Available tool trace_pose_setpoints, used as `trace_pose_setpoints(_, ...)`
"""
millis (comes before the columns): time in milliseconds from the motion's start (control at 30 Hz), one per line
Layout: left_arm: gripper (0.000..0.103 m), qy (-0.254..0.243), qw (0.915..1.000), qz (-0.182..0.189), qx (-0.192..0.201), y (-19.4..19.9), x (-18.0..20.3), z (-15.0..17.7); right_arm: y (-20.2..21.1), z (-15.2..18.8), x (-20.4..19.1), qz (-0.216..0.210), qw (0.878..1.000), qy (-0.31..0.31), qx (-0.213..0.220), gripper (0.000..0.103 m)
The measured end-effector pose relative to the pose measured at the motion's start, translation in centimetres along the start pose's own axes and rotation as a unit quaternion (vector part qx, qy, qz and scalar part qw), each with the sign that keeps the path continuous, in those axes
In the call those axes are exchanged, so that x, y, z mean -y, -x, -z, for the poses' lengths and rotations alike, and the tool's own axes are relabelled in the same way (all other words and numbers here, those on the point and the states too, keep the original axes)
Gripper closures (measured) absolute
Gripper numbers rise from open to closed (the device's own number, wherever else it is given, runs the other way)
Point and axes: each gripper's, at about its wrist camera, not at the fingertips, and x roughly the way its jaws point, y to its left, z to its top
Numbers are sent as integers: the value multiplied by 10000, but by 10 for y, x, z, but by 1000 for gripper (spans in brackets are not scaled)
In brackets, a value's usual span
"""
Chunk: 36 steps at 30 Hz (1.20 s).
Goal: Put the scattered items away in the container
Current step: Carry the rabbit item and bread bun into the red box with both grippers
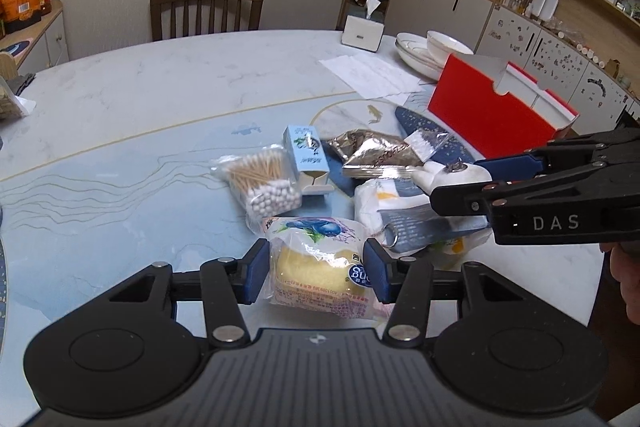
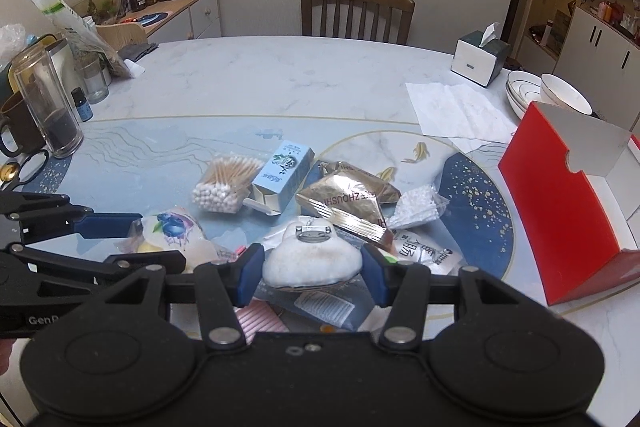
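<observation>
I judge the task barely begun: the red box (image 2: 560,211), as far as I see inside, holds nothing. My left gripper (image 1: 316,273) brackets the cake packet (image 1: 316,259), my right gripper (image 2: 314,277) the white plush (image 2: 312,261); whether either already grips, I cannot tell. The cotton swabs (image 2: 224,183) wait in the pile.

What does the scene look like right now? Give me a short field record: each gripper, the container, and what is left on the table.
left gripper: pads either side of the wrapped cake; contact unclear
right gripper: pads flank the white fluffy clip; grip cannot be confirmed
container: red box, open, at the right of the pile; no items seen inside
loose items: cotton swab bag, blue carton, foil packet, small bag of white bits
surface: marble table
</observation>
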Motion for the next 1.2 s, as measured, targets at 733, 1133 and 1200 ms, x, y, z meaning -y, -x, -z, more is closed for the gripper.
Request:
trace_pose_setpoints(733,54,380,9966,-602,403,19,65,-28,41,-1,88,-578,9981,-12,235,51)
trace_pose_setpoints(1133,54,422,9941,-707,705,-1,133,-71,52,-22,177,-747,9956,-22,564,51)
trace_pose_setpoints(1200,54,400,9940,-692,748,-4,143,-80,54,-26,192,-709,9955,-20,630,51)
